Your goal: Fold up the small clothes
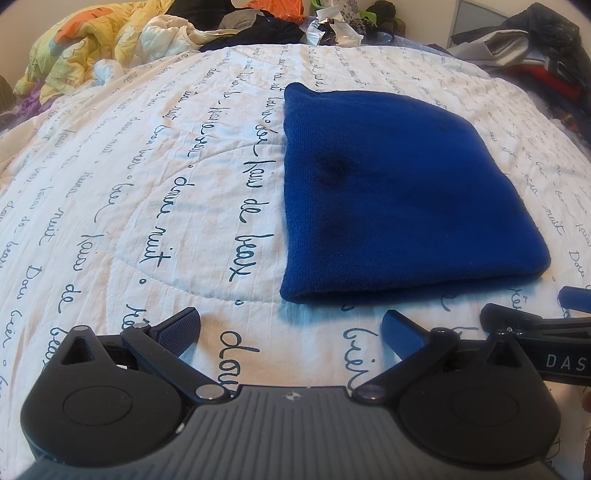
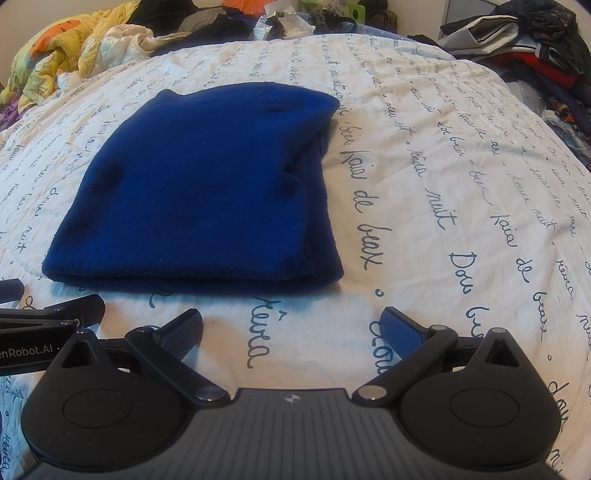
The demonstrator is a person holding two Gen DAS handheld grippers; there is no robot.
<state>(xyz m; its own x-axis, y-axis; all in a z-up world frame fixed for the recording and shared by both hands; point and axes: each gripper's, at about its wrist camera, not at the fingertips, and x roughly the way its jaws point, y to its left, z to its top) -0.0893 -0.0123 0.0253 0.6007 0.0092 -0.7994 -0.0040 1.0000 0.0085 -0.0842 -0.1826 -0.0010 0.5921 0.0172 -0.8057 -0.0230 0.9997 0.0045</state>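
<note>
A blue knit garment lies folded flat on the white quilt; it also shows in the right wrist view, with a doubled layer along its right side. My left gripper is open and empty, just short of the garment's near edge. My right gripper is open and empty, near the garment's near right corner. Each gripper shows at the edge of the other's view: the right gripper, the left gripper.
The white quilt with blue handwriting print covers the bed. Crumpled yellow bedding and dark clothes are piled at the far edge. More clothes are heaped at the far right.
</note>
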